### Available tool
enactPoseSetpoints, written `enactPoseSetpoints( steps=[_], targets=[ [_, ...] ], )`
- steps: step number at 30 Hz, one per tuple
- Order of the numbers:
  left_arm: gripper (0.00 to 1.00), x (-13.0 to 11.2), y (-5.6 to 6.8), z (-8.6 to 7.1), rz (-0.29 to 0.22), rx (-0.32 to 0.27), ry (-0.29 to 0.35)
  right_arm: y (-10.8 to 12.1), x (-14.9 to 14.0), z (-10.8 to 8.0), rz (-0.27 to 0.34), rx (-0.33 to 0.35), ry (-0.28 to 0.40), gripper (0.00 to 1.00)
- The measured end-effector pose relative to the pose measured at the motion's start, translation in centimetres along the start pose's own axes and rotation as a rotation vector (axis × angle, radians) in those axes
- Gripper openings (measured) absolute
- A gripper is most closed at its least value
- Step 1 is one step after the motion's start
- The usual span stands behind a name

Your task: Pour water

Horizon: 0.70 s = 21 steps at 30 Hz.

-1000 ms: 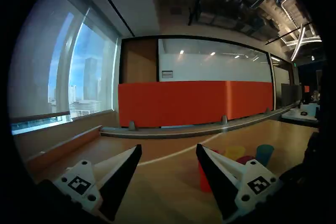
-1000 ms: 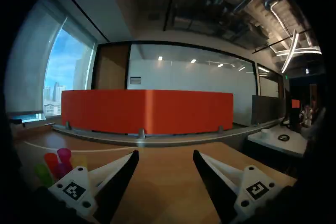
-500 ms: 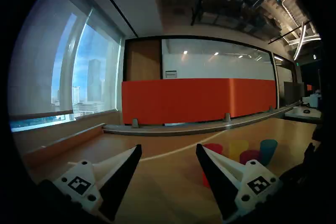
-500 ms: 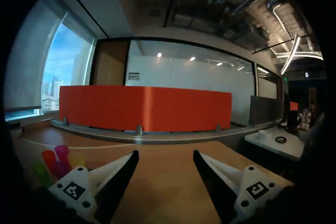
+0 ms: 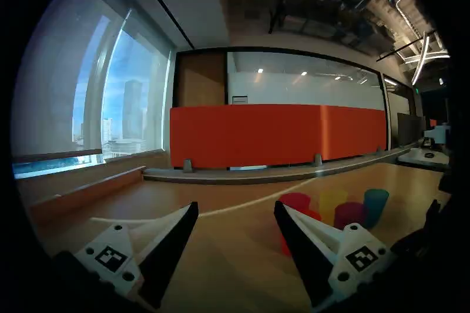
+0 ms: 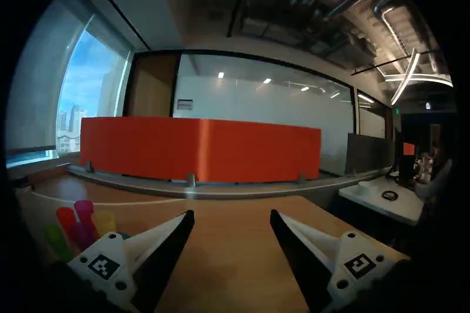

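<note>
Several coloured plastic cups stand on the wooden table. In the left gripper view a red cup (image 5: pixel 295 200), a yellow cup (image 5: pixel 332 202), a magenta cup (image 5: pixel 349 214) and a teal cup (image 5: pixel 375 202) sit just beyond the right finger. My left gripper (image 5: pixel 236 213) is open, nothing between its fingers. In the right gripper view the cups stand at the lower left: a red cup (image 6: pixel 66 222), a magenta cup (image 6: pixel 84 214), a yellow cup (image 6: pixel 104 222) and a green cup (image 6: pixel 57 240). My right gripper (image 6: pixel 231 219) is open and holds nothing, to the right of the cups.
The wooden table (image 6: pixel 235 254) stretches ahead to an orange divider panel (image 6: pixel 200 148) on a grey rail. Large windows (image 5: pixel 117 107) lie to the left. A white desk (image 6: pixel 382 195) with small items stands at the right.
Both views have tilted slightly down, so the cups show more fully. Both grippers stay open.
</note>
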<state>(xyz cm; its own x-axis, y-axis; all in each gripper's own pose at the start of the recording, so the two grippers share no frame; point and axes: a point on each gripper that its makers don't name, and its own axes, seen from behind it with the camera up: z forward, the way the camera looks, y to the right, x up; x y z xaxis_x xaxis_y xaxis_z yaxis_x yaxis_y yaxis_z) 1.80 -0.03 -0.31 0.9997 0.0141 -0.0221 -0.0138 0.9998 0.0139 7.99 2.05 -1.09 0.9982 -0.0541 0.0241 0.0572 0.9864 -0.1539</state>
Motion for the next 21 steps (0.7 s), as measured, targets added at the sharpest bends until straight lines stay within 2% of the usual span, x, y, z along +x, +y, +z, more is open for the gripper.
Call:
enactPoseSetpoints(
  steps=[21],
  targets=[
    [0.96,-1.7,-0.1,0.3,-0.031,-0.011,-0.021,1.0,-0.1,0.0,0.005,-0.028,-0.008,1.00]
  ],
)
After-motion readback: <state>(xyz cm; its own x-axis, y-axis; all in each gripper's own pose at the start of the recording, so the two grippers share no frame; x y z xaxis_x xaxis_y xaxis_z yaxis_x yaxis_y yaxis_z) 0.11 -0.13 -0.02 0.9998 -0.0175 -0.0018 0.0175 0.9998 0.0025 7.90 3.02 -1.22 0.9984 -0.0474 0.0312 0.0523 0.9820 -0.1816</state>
